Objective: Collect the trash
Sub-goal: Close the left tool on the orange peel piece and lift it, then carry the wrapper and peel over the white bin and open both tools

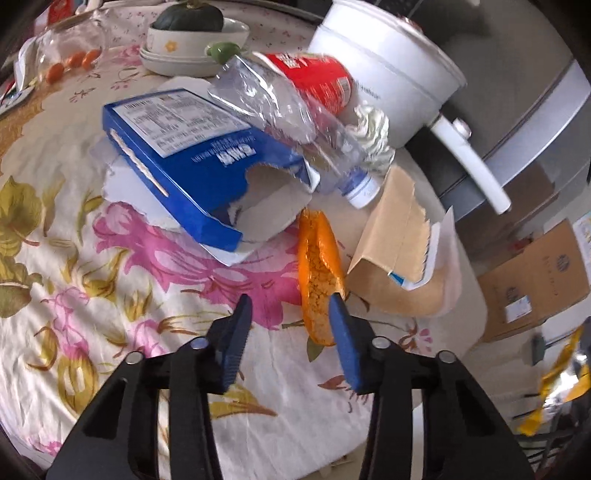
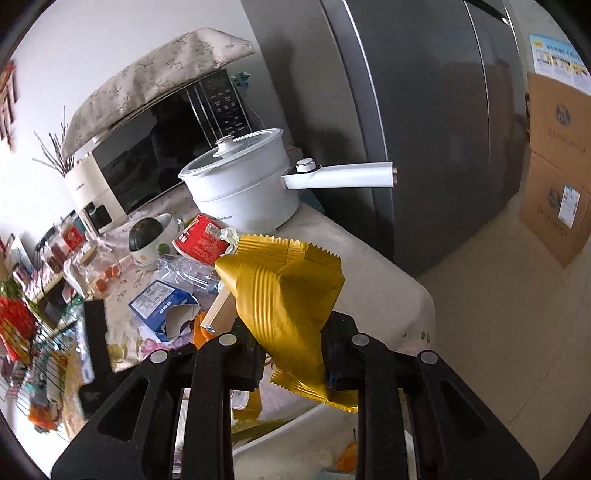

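Observation:
On the flowered tablecloth (image 1: 92, 258) lie a torn blue box (image 1: 177, 162), a crushed clear bottle (image 1: 295, 122), a red noodle cup (image 1: 317, 81), a crumpled tissue (image 1: 373, 129), a torn brown paper packet (image 1: 395, 251) and an orange peel (image 1: 317, 266). My left gripper (image 1: 290, 299) is open just above the cloth. The peel lies against its right fingertip (image 1: 338, 310), and the pads do not press on it. My right gripper (image 2: 291, 343) is shut on a crinkled gold wrapper (image 2: 284, 288), held up off the table's near corner. The wrapper hides its fingertips.
A white electric pot (image 1: 388, 55) with a long handle stands at the table's far right edge. A bowl holding a dark squash (image 1: 195, 33) and a glass jar (image 1: 70, 48) sit behind the trash. A grey fridge (image 2: 424, 110), cardboard boxes (image 2: 554, 177) and a microwave (image 2: 147, 147) surround the table.

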{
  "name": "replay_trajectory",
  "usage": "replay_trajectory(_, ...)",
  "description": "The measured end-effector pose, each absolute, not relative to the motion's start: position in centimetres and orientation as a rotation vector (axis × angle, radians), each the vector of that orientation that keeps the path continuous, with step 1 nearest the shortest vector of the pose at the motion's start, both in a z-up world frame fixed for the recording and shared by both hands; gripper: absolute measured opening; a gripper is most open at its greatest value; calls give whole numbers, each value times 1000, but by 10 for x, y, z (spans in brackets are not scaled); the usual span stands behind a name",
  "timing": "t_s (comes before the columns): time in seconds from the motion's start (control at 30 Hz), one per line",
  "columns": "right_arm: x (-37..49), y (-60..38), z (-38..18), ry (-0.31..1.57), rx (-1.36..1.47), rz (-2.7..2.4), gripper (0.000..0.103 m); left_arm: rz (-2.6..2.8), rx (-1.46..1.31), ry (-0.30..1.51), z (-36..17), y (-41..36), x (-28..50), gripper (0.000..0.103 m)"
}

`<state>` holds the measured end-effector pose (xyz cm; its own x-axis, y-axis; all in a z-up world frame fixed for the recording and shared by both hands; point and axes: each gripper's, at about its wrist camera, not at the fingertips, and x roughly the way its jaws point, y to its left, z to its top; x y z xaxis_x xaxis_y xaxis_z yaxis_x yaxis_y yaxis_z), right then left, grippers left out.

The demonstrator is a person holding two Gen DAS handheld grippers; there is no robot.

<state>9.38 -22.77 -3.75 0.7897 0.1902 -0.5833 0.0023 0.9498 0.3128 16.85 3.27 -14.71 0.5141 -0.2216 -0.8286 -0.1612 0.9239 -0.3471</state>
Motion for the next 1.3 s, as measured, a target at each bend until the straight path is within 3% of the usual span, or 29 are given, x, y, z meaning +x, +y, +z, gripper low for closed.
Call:
replay_trajectory(0.13,89,-231,-35,649,310,108,23,-44,-365,1020,-151,24,173,37)
replay_trajectory(0.2,88,-233,-35,647,310,107,23,-54,-347,1016,-153,21,175,21)
replay_trajectory(0.3,87,-237,-35,653,319,102,23,-76,-315,1015,-155,15,176,6)
replay_trajectory(1.3,53,-224,-33,665,201,105,24,-266,-304,771,-54,20,83,4)
